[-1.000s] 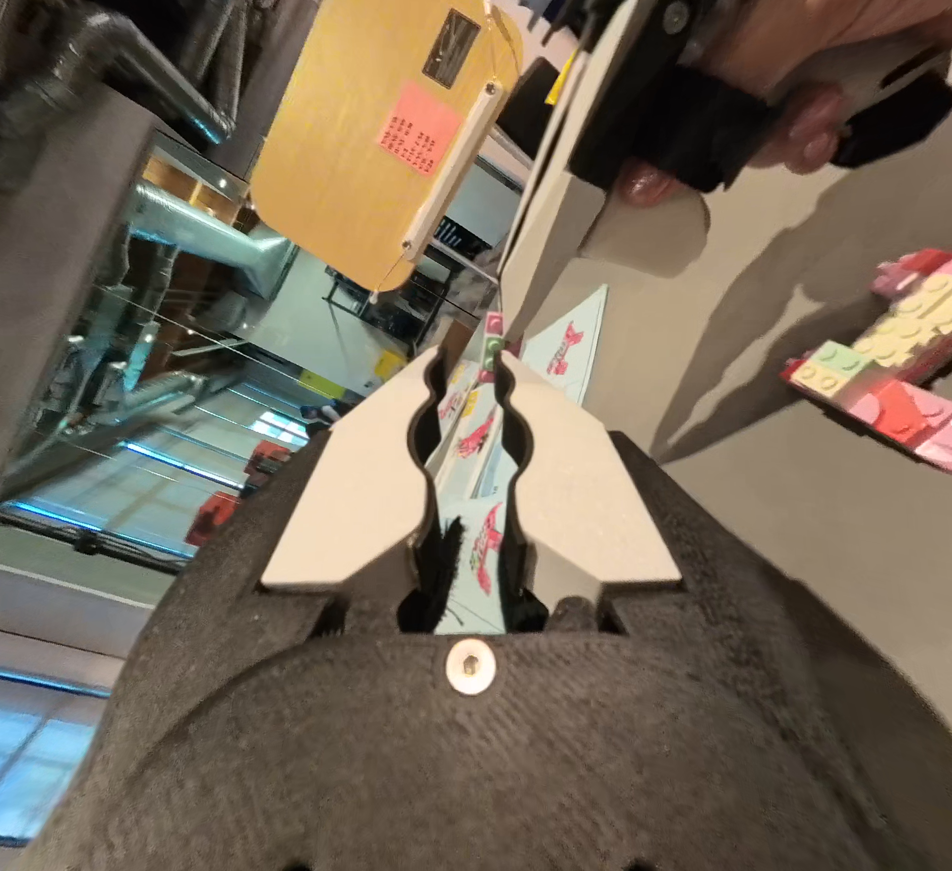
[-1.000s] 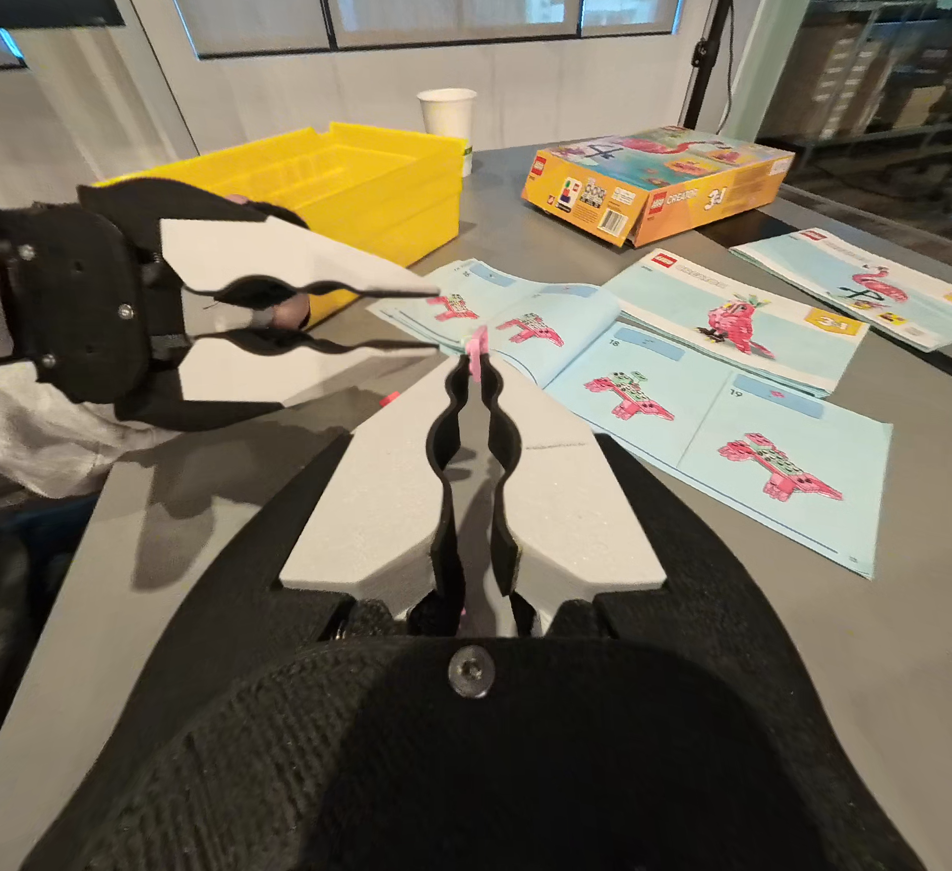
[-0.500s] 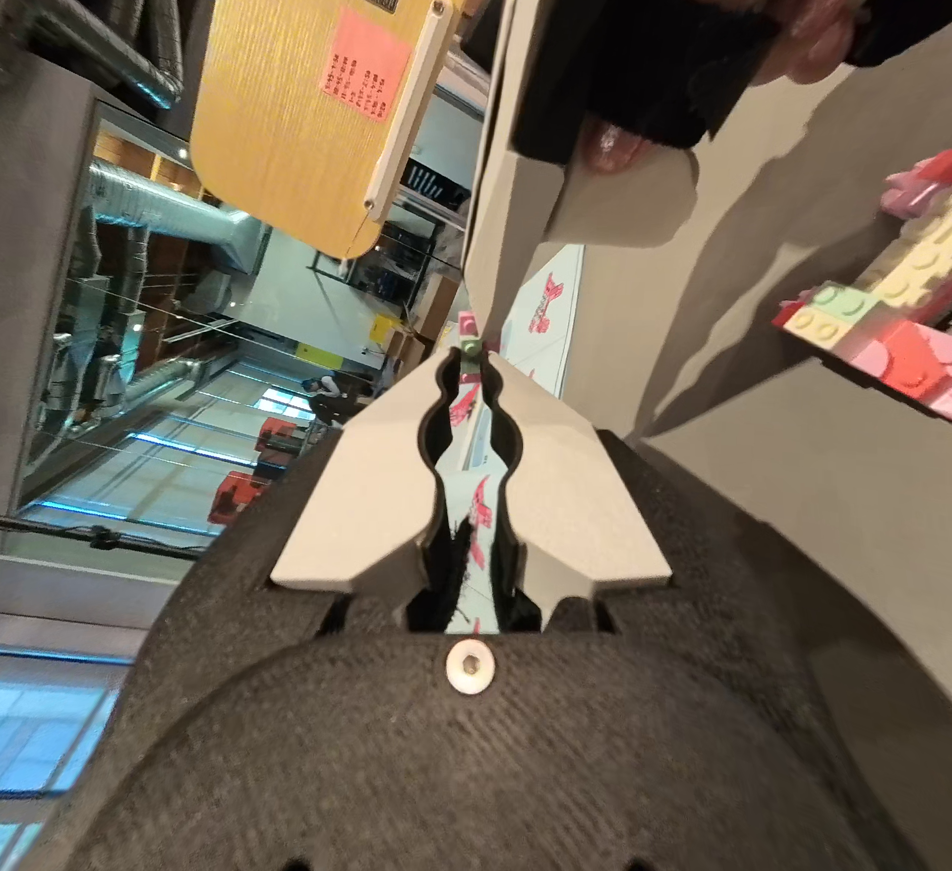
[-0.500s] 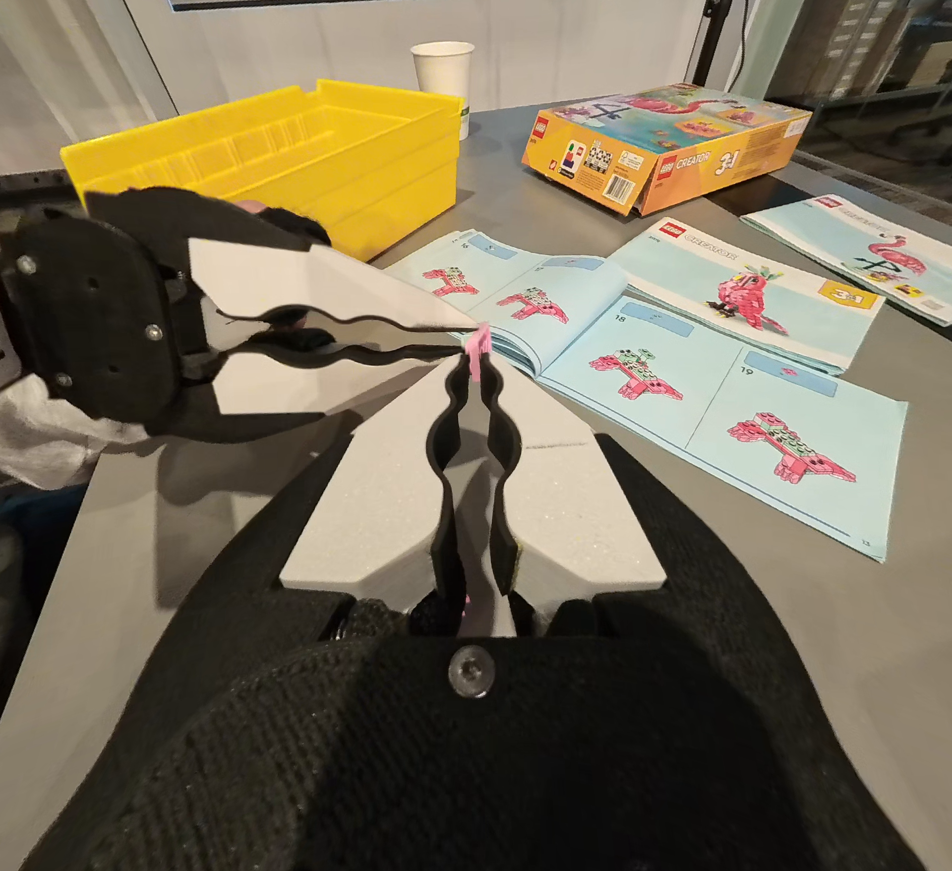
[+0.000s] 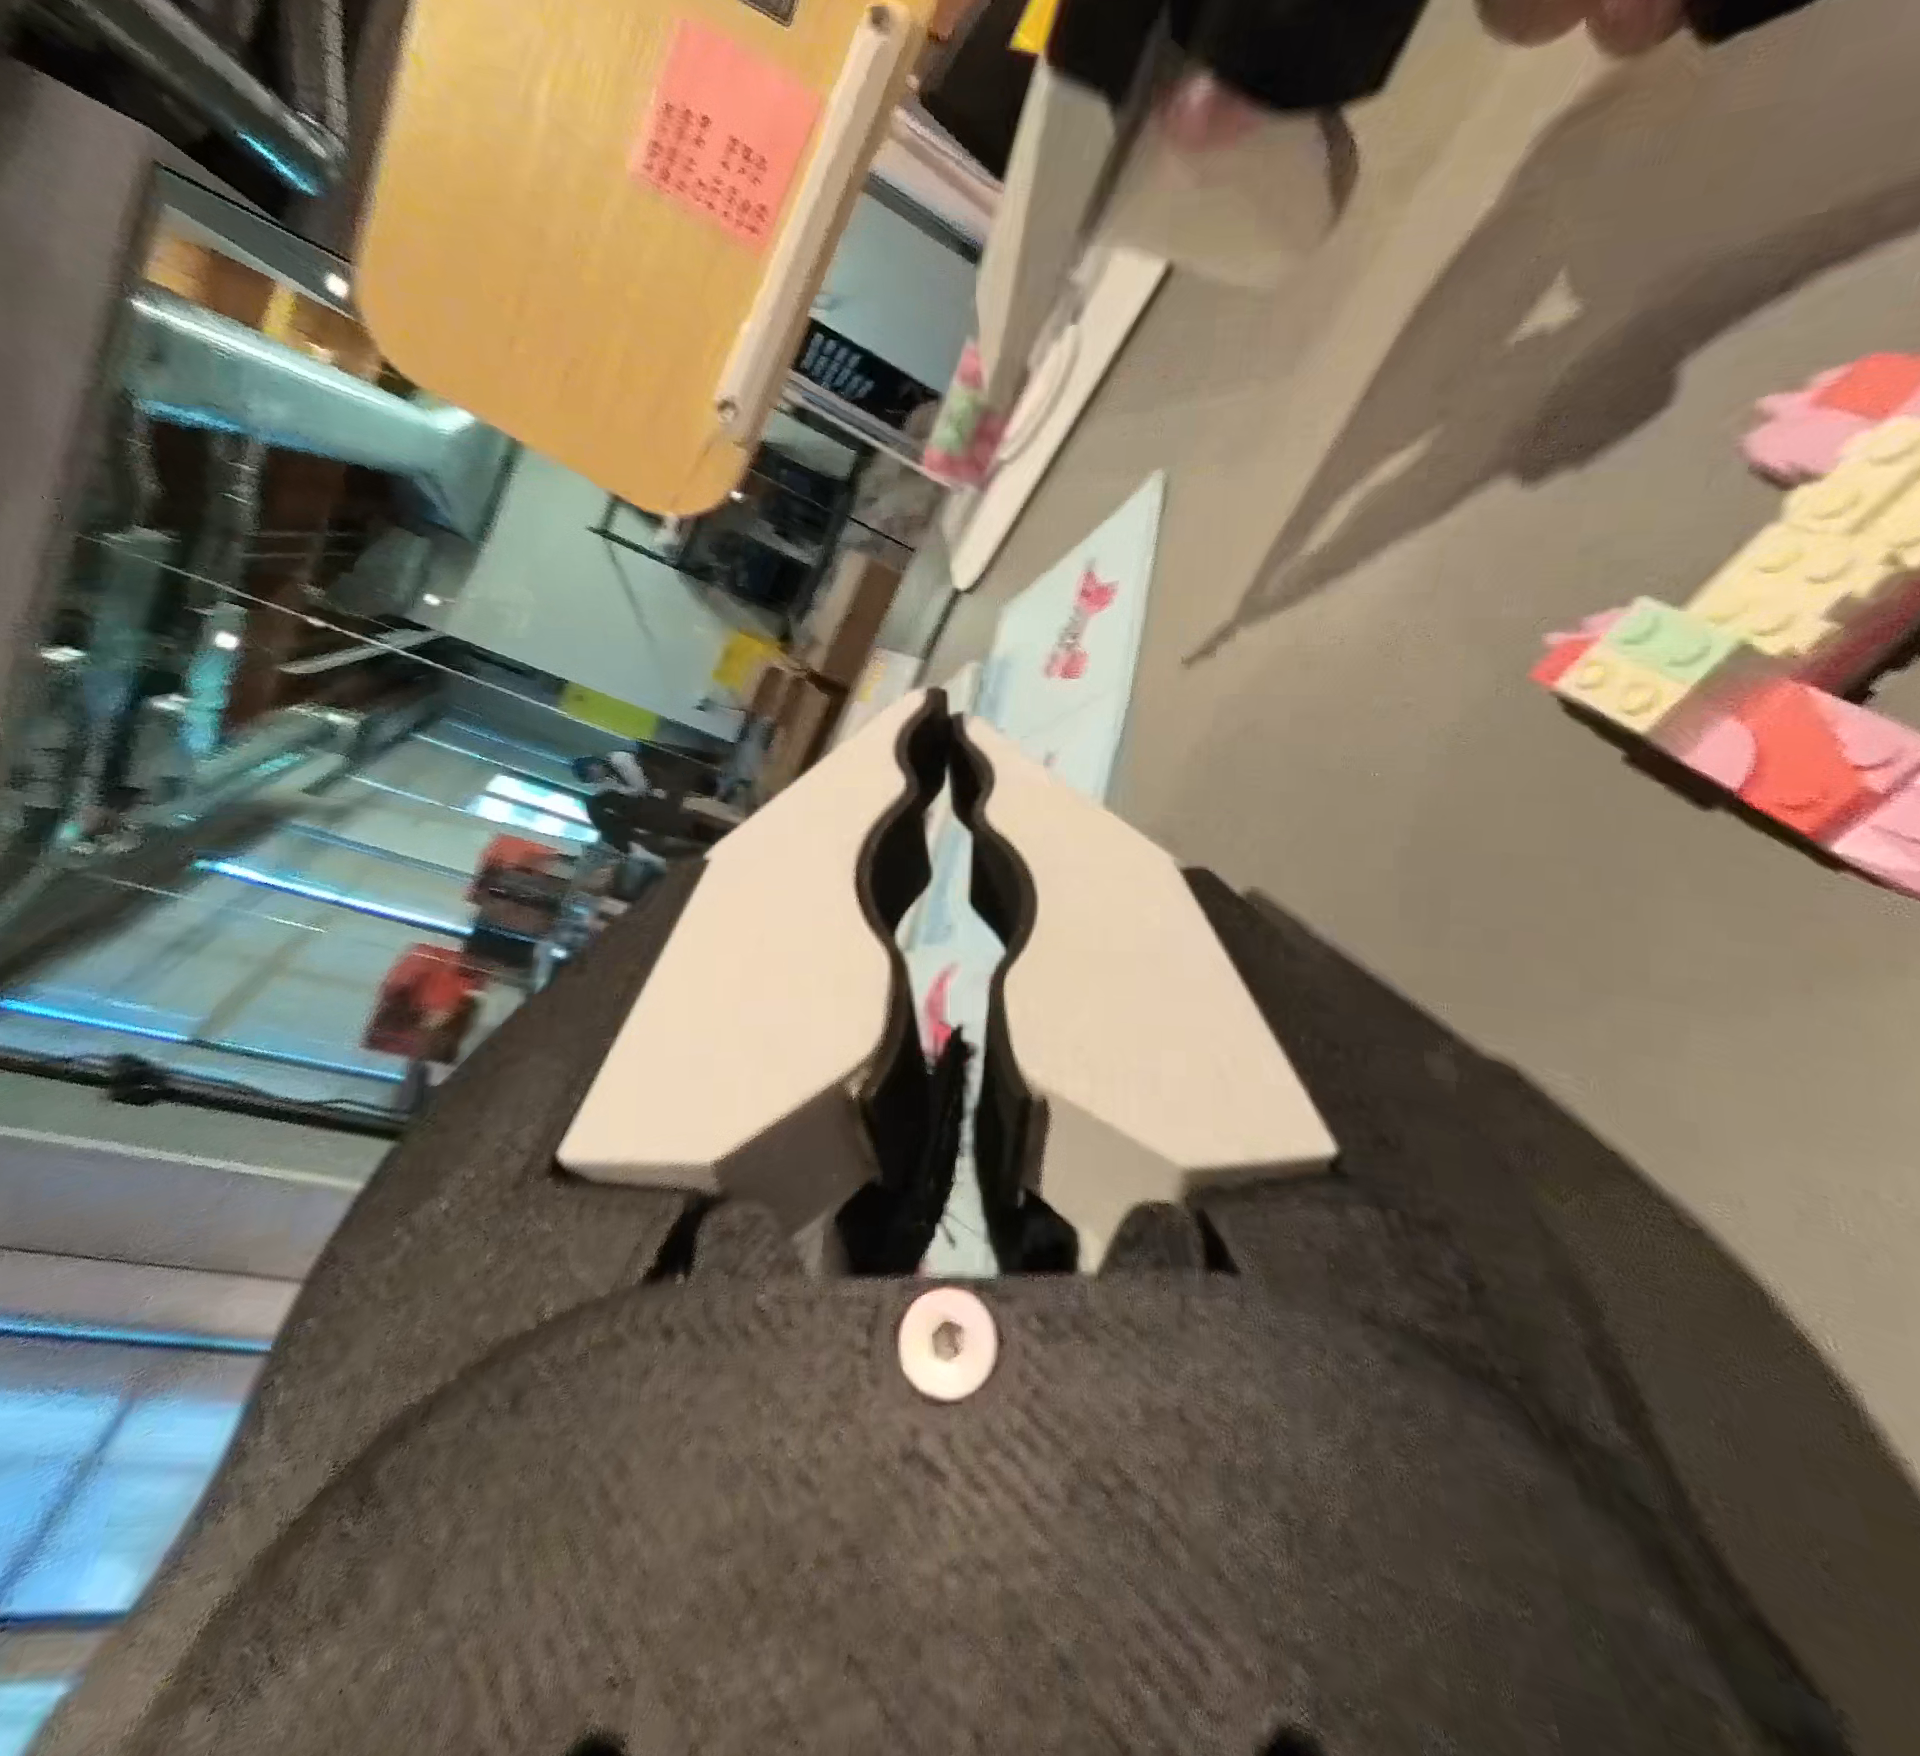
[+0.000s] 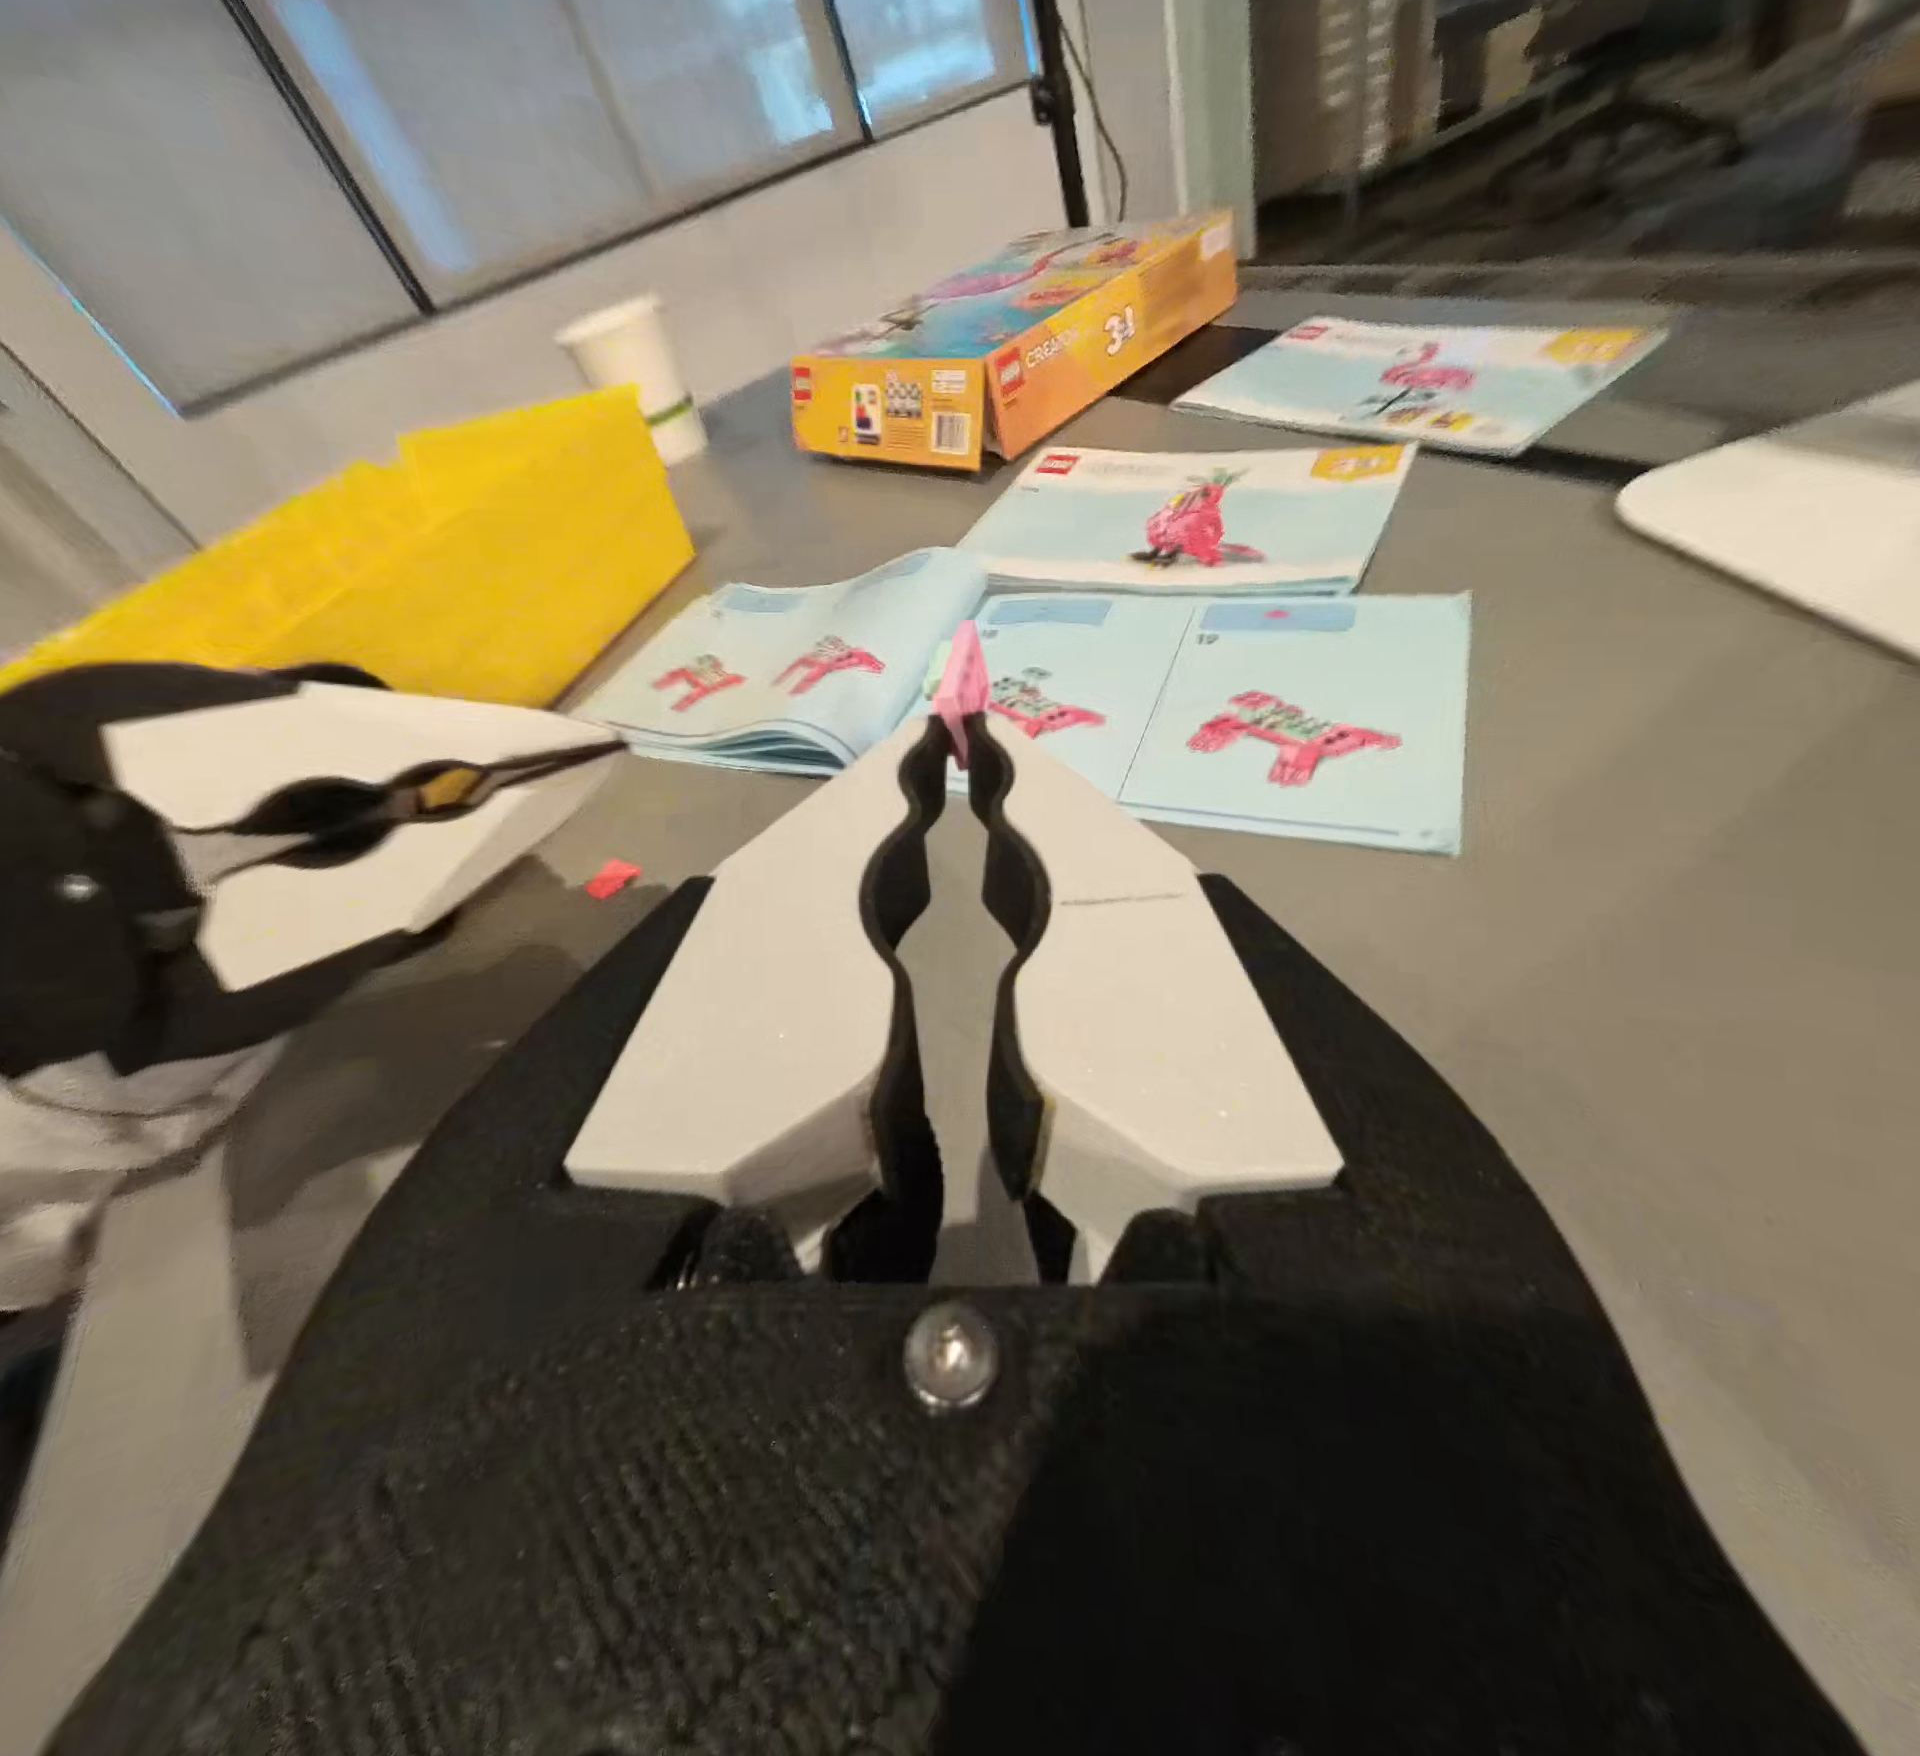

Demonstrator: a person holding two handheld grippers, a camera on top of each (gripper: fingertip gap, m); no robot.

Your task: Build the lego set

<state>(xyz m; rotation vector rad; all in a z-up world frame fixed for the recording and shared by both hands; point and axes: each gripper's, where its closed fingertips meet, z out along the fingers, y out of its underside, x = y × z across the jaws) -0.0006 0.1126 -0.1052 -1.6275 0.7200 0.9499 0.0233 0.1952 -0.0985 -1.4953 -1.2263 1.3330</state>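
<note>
My right gripper point(image 6: 961, 735) is shut on a small pink piece point(image 6: 964, 683) with a pale green bit behind it, held above the open instruction booklet point(image 6: 1195, 709). It also shows far off in the left wrist view point(image 5: 971, 459), with the pink and green piece point(image 5: 961, 428) at its tips. My left gripper point(image 5: 940, 709) is turned on its side, shut and empty. In the right wrist view it point(image 6: 613, 750) sits to the left, apart from the piece. A partly built pink, cream and green model point(image 5: 1766, 667) lies on the grey table point(image 5: 1403, 875).
A yellow bin point(image 6: 416, 563), a paper cup point(image 6: 634, 376) and the set's box point(image 6: 1018, 356) stand at the back. Two closed booklets point(image 6: 1195, 511) point(image 6: 1423, 376) lie beyond the open one. A small red piece point(image 6: 611, 877) lies by the left gripper. A white object point(image 6: 1787, 543) lies at the right. Left tips to right tips: about 9 cm.
The small green piece has left my left gripper's tips and now sits with the pink piece in the right gripper. The two grippers have moved apart.
</note>
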